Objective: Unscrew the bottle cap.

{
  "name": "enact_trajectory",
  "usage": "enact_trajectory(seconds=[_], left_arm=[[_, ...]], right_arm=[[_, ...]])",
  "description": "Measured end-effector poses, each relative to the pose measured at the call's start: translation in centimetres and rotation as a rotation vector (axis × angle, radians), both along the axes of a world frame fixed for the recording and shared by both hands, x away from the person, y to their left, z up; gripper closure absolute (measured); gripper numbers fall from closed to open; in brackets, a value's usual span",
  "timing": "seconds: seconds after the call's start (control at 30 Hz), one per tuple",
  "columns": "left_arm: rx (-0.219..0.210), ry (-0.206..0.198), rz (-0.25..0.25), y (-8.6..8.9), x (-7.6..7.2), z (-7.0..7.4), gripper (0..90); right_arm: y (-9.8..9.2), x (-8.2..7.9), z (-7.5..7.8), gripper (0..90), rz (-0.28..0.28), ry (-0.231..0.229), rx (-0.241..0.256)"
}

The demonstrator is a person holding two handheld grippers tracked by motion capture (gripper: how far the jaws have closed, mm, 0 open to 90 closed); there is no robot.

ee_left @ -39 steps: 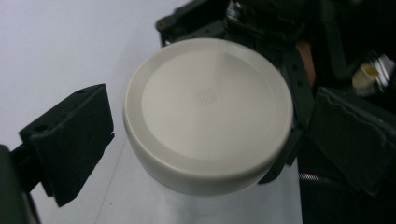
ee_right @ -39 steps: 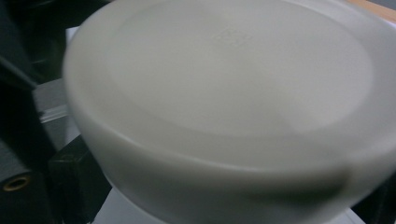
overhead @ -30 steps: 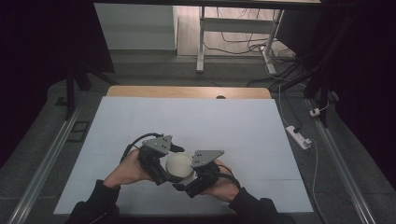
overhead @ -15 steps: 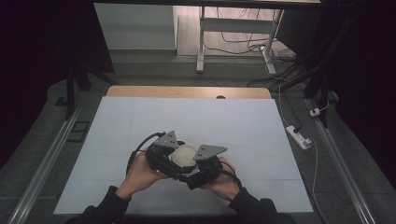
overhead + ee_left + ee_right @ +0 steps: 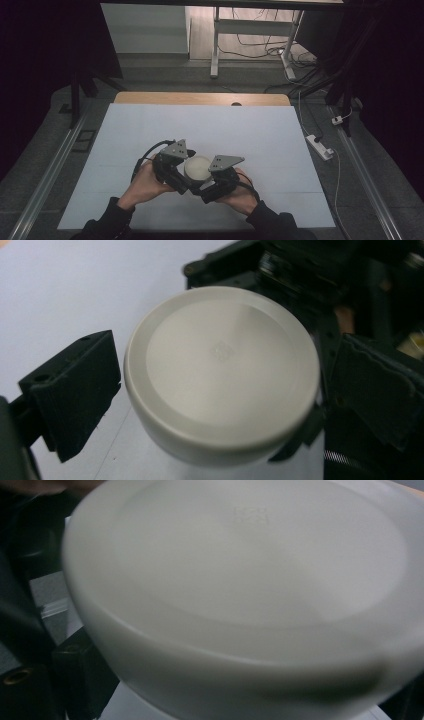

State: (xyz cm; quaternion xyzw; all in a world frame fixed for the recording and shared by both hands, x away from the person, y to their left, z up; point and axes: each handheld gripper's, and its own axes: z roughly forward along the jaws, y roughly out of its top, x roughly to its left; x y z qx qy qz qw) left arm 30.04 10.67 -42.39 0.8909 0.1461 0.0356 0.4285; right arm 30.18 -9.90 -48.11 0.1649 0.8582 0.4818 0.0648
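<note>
Since a moment ago: we have kept both grippers packed round the white round container (image 5: pixel 198 167), and our hands have shifted only slightly at the near middle of the counter (image 5: pixel 260 135).
Container: it sits between the two grippers, its flat, faintly embossed face turned up towards us; whether it rests on the counter or is lifted just off it, we cannot tell.
Left gripper (image 5: pixel 172 167): it comes in from the left; in the left gripper view the container (image 5: pixel 220 370) lies between the fingers (image 5: pixel 75 390), the left one just beside the wall with a thin gap, so we judge them apart or only lightly closing.
Right gripper (image 5: pixel 217 181): it comes in from the near right; in the right gripper view the container (image 5: pixel 240 595) is too close and blurred, so we cannot tell how its fingers stand.
Step in hand: we judge this a two-handed grasp, probably steadying the body to work the lid or passing it across.
Next move: one gripper must clamp firmly on the wall before the other turns or lets go, squarely, since the smooth round side could slip.
</note>
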Motion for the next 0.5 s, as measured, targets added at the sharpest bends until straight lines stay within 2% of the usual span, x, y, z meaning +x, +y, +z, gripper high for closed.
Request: enact_trajectory(seconds=[0.03, 0.07, 0.1, 0.17, 0.2, 0.23, 0.27, 0.3, 0.4, 0.47, 0.5], left_arm=[[0.0, 0.0, 0.0, 0.0, 0.0, 0.0, 1.2], [0.025, -0.01, -0.057, 0.3, 0.0, 0.0, 1.7], [0.025, -0.01, -0.057, 0.3, 0.0, 0.0, 2.1], [0.041, -0.012, -0.122, 0.5, 0.0, -0.3, 2.6], [0.042, -0.011, -0.142, 0.5, -0.1, -0.4, 2.8], [0.042, -0.011, -0.142, 0.5, -0.1, -0.4, 2.8], [0.045, -0.017, -0.152, 0.5, -0.1, -0.5, 3.4], [0.042, -0.018, -0.184, 0.5, -0.1, -0.6, 4.7], [0.024, -0.011, -0.187, 0.6, -0.1, -0.7, 7.3], [0.016, -0.014, -0.176, 0.6, -0.1, -0.8, 7.5], [0.013, -0.01, -0.139, 0.5, -0.1, -0.9, 7.6]], right_arm=[[0.0, -0.1, 0.0, 6.4, 0.015, -0.002, 0.001], [0.1, -0.2, 0.0, 6.4, 0.028, 0.002, 0.002], [0.2, -0.3, 0.0, 6.4, 0.043, -0.001, 0.002], [0.4, -0.5, 0.1, 6.4, 0.072, -0.004, 0.004], [0.5, -0.7, 0.1, 6.4, 0.087, -0.004, 0.004], [0.5, -0.7, 0.1, 6.4, 0.087, -0.004, 0.004], [0.7, -1.0, 0.1, 6.4, 0.111, -0.011, 0.004], [0.8, -1.1, 0.2, 6.4, 0.12, -0.013, 0.004], [0.9, -1.3, 0.2, 6.4, 0.139, -0.021, 0.0], [0.9, -1.3, 0.2, 6.4, 0.132, -0.018, 0.0], [0.8, -1.2, 0.2, 6.4, 0.12, -0.017, -0.004]])
